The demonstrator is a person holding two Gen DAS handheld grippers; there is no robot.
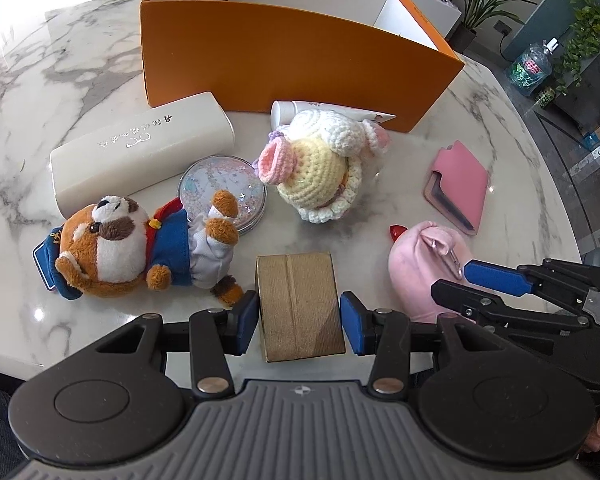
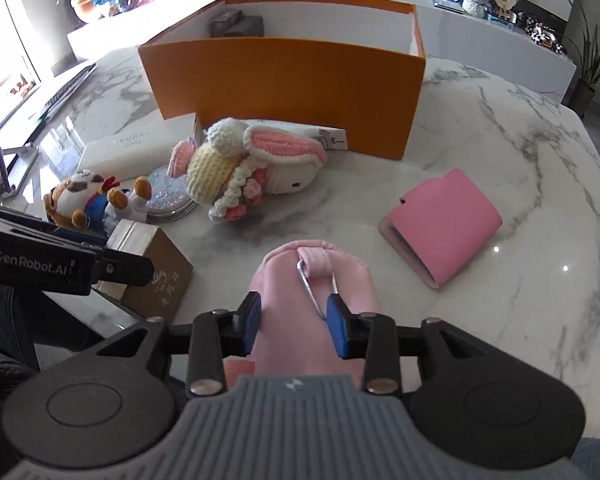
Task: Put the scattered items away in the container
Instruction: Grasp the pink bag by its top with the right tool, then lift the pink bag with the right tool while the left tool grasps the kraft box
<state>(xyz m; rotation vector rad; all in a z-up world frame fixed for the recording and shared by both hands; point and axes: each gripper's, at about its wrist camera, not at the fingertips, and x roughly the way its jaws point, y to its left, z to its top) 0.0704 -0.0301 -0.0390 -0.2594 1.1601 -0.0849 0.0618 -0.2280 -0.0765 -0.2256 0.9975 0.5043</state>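
Observation:
A gold box (image 1: 298,304) lies at the table's near edge, and my left gripper (image 1: 300,322) is shut on it, one blue pad against each side. My right gripper (image 2: 296,320) stands open, its fingertips straddling the near part of a soft pink pouch (image 2: 300,280) with a metal clip; the pouch spreads wider than the gap. The orange container (image 1: 268,68) stands at the back with dark boxes in its far corner. Scattered in front of it are a brown plush dog (image 1: 112,244), a crocheted bunny (image 1: 316,164), a round glitter compact (image 1: 220,192), a long white case (image 1: 140,148) and a pink wallet (image 2: 444,220).
A white tube (image 1: 300,110) lies against the container's front wall behind the bunny. A small red item (image 1: 396,232) sits beside the pouch. The marble table (image 2: 520,160) curves away on the right. A laptop (image 2: 40,100) stands at the far left.

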